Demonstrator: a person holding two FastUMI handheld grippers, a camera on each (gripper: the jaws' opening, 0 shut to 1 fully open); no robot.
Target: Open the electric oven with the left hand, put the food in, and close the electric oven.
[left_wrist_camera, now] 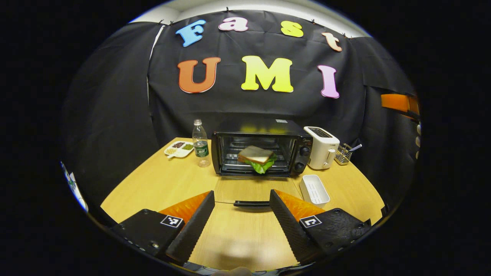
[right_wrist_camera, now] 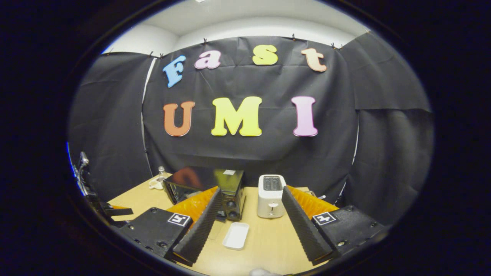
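Note:
The black electric oven (left_wrist_camera: 262, 152) stands at the back of the wooden table with its glass door (left_wrist_camera: 253, 189) lowered flat toward me. A sandwich (left_wrist_camera: 256, 158) of bread and green lettuce lies on the rack inside. My left gripper (left_wrist_camera: 242, 194) is open, and the door's black handle (left_wrist_camera: 251, 203) lies in the gap by its fingertips, untouched. In the right gripper view the oven (right_wrist_camera: 226, 188) stands left of centre. My right gripper (right_wrist_camera: 251, 191) is open and holds nothing, raised above the table in front of the toaster.
A white toaster (left_wrist_camera: 321, 147) (right_wrist_camera: 271, 195) stands right of the oven, with a small wire rack (left_wrist_camera: 343, 154) beyond it. A white empty tray (left_wrist_camera: 314, 189) (right_wrist_camera: 236, 235) lies in front. A water bottle (left_wrist_camera: 200, 143) and a snack dish (left_wrist_camera: 178, 149) sit left of the oven.

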